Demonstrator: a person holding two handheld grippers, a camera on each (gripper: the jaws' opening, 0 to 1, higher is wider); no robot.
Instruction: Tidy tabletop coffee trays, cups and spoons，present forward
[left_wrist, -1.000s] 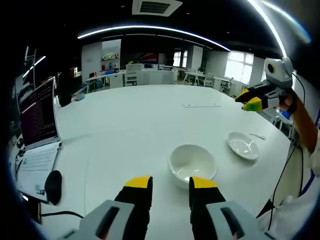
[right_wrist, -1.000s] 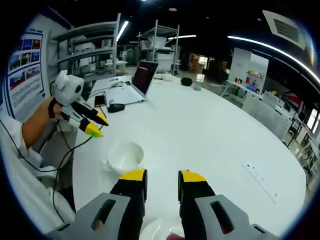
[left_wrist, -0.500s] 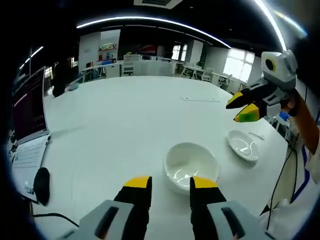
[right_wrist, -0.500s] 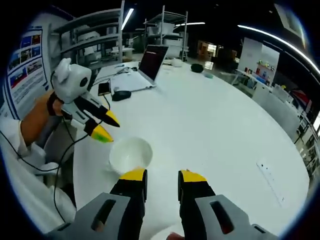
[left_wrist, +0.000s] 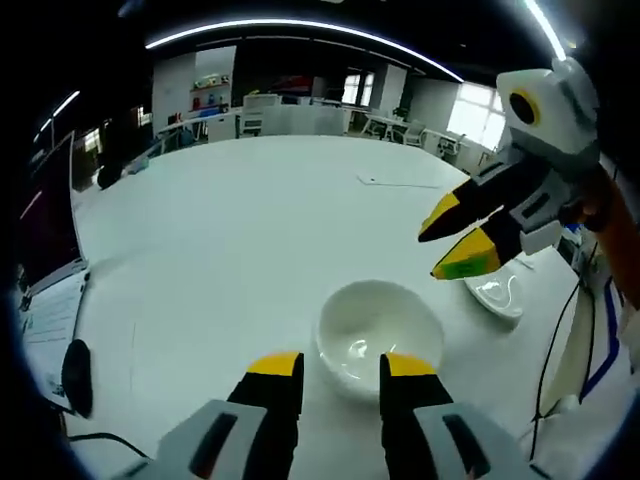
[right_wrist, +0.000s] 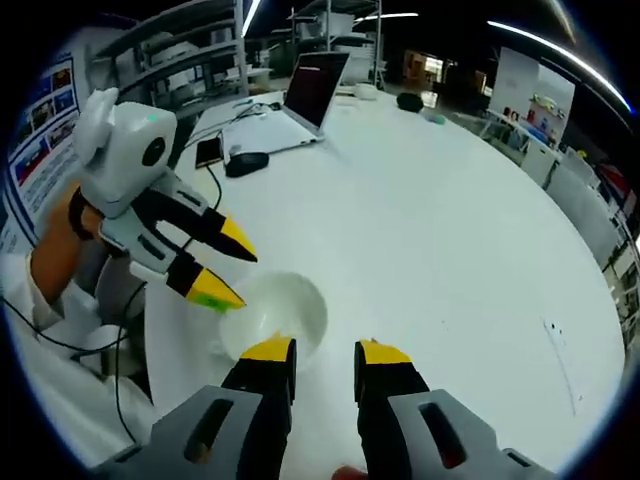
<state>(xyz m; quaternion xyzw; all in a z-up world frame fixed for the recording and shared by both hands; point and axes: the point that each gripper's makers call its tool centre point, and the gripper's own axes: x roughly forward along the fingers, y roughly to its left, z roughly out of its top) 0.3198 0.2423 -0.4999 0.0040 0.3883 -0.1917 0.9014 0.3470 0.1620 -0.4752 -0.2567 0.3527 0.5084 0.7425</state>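
We held the left gripper (left_wrist: 341, 368) and right gripper (right_wrist: 323, 356), jaws parted and empty, over the cup (left_wrist: 379, 325) on the surface (left_wrist: 250, 230), seemingly to grasp its rim.

Ahead of the left gripper (left_wrist: 342, 368), whose jaws are black with yellow tips on grey bodies, sits a plain glossy white bowl (left_wrist: 379, 326) on a plain white tabletop (left_wrist: 250, 230). Beyond the jaws to the right a white saucer (left_wrist: 497, 295) lies under the right gripper (left_wrist: 448, 243), black-fingered with one yellow tip and one yellow-green. In the right gripper view, far beyond the jaws, a silver laptop (right_wrist: 295, 100) shows a dark maroon screen, with a black mouse (right_wrist: 245, 161) beside it.
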